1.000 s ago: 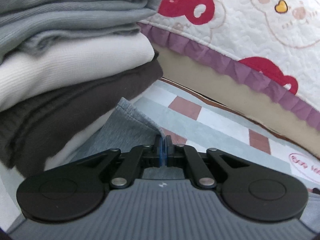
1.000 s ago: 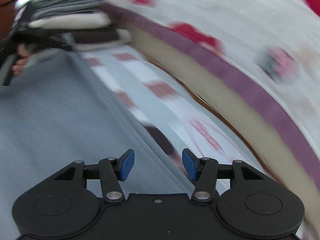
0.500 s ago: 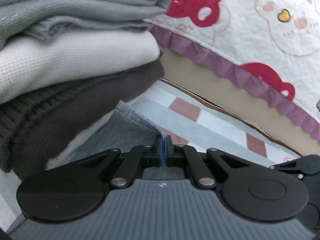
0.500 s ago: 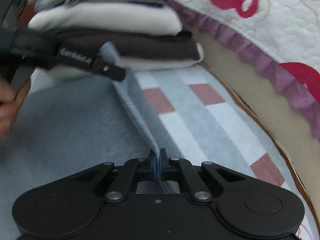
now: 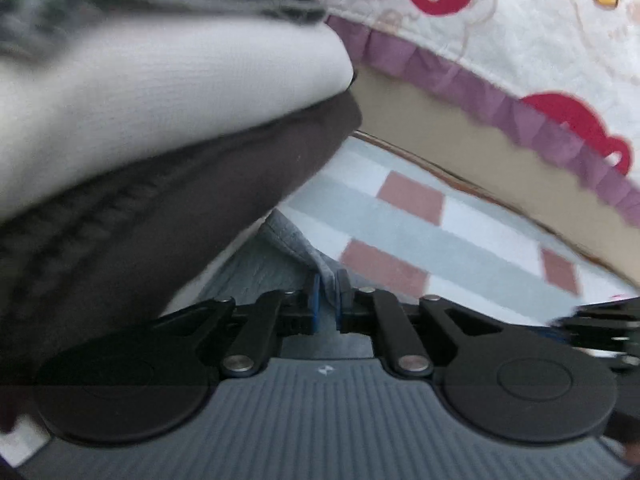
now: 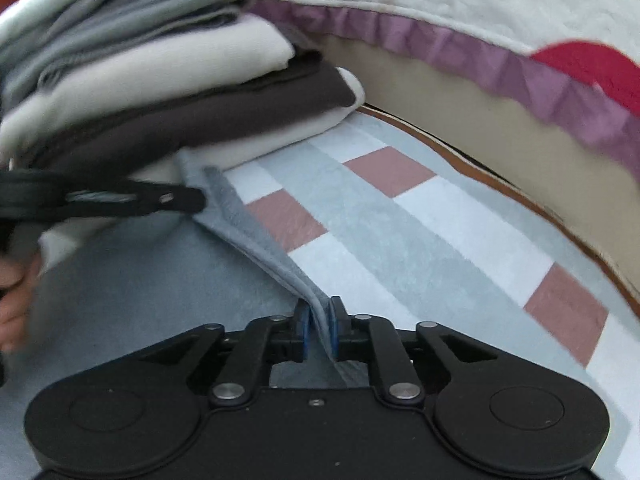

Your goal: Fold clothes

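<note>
Both grippers pinch the same edge of the grey garment, which lies spread on the checked sheet just in front of the stack of folded clothes. The right gripper nips the hem at its near end, pads pressed onto the cloth; the left gripper nips it at the far end, right under the stack's dark bottom layers. In the right view the left gripper shows at the left, a hand behind it. The held edge runs near-to-far between the two grips — taut, lifted slightly off the sheet — with the garment's body lying to the left of that line. The quilt rises at the far right, well apart.
</note>
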`<state>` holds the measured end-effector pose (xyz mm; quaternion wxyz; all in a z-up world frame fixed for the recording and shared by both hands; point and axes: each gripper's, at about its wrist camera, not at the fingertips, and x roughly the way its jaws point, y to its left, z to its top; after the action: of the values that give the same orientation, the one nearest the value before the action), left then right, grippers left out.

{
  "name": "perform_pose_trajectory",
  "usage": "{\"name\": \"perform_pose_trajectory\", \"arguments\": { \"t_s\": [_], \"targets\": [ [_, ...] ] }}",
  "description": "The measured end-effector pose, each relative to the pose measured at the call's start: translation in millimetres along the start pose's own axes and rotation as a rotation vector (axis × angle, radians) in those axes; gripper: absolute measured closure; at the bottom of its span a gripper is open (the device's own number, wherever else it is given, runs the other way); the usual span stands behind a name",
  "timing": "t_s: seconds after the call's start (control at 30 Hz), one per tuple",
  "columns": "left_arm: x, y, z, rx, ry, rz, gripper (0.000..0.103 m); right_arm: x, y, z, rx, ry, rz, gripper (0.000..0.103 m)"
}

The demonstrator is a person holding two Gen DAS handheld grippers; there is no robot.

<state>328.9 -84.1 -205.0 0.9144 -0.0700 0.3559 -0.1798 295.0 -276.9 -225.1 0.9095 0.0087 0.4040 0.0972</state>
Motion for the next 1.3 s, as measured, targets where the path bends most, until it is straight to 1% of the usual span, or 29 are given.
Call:
{"name": "perform_pose_trajectory", "arguments": {
  "t_s": [0.03, 0.07, 0.1, 0.13, 0.17, 0.2, 0.3, 0.33, 0.4, 0.47, 0.57, 0.6, 0.67, 0.73, 0.8, 0.9, 0.93, 0.97, 1.03, 1.1, 1.17, 1.2, 1.27, 1.3],
  "targets": [
    [-10.4, -0.8, -1.3, 0.02, 0.007, 0.0, 0.07, -5.1, -1.5, 1.6, 0.015, -0.007, -0.011, 0.076],
    [-21.0, -1.7, -3.4, 0.046, 0.012, 0.004, 0.066, -10.3, -3.0, 3.1, 0.03, -0.014, -0.022, 0.061],
    [-31.5, -2.6, -5.5, 0.071, 0.018, 0.009, 0.063, -22.9, -5.4, 3.4, 0.06, -0.039, -0.038, 0.05],
    [-42.1, -3.5, -7.6, 0.097, 0.023, 0.013, 0.062, -35.4, -7.9, 3.7, 0.09, -0.064, -0.054, 0.05],
    [-51.8, -2.0, -11.7, 0.112, 0.034, 0.036, 0.062, -47.9, -10.4, 4.0, 0.119, -0.089, -0.069, 0.05],
    [-61.2, 0.3, -16.3, 0.123, 0.048, 0.063, 0.062, -59.9, -13.3, 2.9, 0.129, -0.099, -0.057, 0.049],
    [-92.9, 10.3, -37.3, 0.142, 0.062, 0.154, 0.061, -91.1, -12.0, -7.9, 0.114, -0.05, -0.052, 0.049],
    [-103.2, 19.4, -42.4, 0.129, 0.06, 0.177, 0.06, -102.9, -10.6, -15.8, 0.107, -0.034, -0.039, 0.049],
    [-123.9, 40.2, -51.2, 0.091, 0.052, 0.218, 0.056, -126.8, -1.0, -35.9, 0.106, -0.008, 0.023, 0.049],
    [-140.5, 62.5, -56.5, 0.007, 0.054, 0.238, 0.056, -152.7, 11.0, -61.0, 0.1, 0.022, 0.071, 0.047],
    [-165.4, 91.9, -63.6, -0.109, 0.065, 0.258, 0.056, -185.9, 25.2, -101.3, 0.089, 0.06, 0.07, 0.047],
    [-173.6, 99.9, -65.8, -0.134, 0.068, 0.251, 0.056, -197.9, 30.3, -115.0, 0.079, 0.076, 0.065, 0.047],
    [-190.4, 112.8, -73.1, -0.186, 0.079, 0.196, 0.053, -225.6, 35.3, -138.4, 0.077, 0.084, 0.066, 0.047],
    [-201.2, 125.6, -80.4, -0.263, 0.096, 0.153, 0.053, -253.2, 40.2, -161.7, 0.076, 0.091, 0.066, 0.047],
    [-208.3, 132.7, -85.7, -0.343, 0.106, 0.123, 0.05, -283.1, 45.6, -178.8, 0.109, 0.055, 0.036, 0.047],
    [-218.9, 143.4, -93.7, -0.463, 0.121, 0.078, 0.05, -325.6, 53.5, -204.3, 0.143, -0.007, -0.019, 0.047],
    [-222.4, 146.9, -96.4, -0.503, 0.126, 0.062, 0.05, -333.1, 54.3, -211.3, 0.129, -0.005, -0.028, 0.047],
    [-222.7, 144.2, -96.9, -0.523, 0.13, 0.044, 0.05, -340.4, 55.1, -218.3, 0.115, -0.003, -0.037, 0.047],
    [-221.4, 135.2, -96.6, -0.553, 0.137, 0.007, 0.05, -345.7, 57.0, -231.0, 0.073, 0.043, -0.057, 0.047],
    [-218.2, 122.9, -96.8, -0.566, 0.14, -0.016, 0.049, -349.1, 57.1, -241.4, 0.079, 0.069, -0.06, 0.047],
    [-214.8, 110.3, -97.1, -0.578, 0.143, -0.039, 0.043, -349.1, 58.3, -247.8, 0.094, 0.073, -0.06, 0.047],
    [-209.2, 105.7, -97.9, -0.586, 0.16, -0.044, 0.04, -346.9, 60.6, -252.3, 0.078, 0.084, -0.076, 0.047],
    [-197.5, 98.9, -101.1, -0.62, 0.202, -0.045, 0.04, -344.7, 66.5, -263.4, 0.058, 0.106, -0.108, 0.048],
    [-193.0, 96.4, -103.5, -0.649, 0.224, -0.043, 0.04, -348.6, 66.0, -268.9, 0.068, 0.105, -0.137, 0.048]
  ]
}}
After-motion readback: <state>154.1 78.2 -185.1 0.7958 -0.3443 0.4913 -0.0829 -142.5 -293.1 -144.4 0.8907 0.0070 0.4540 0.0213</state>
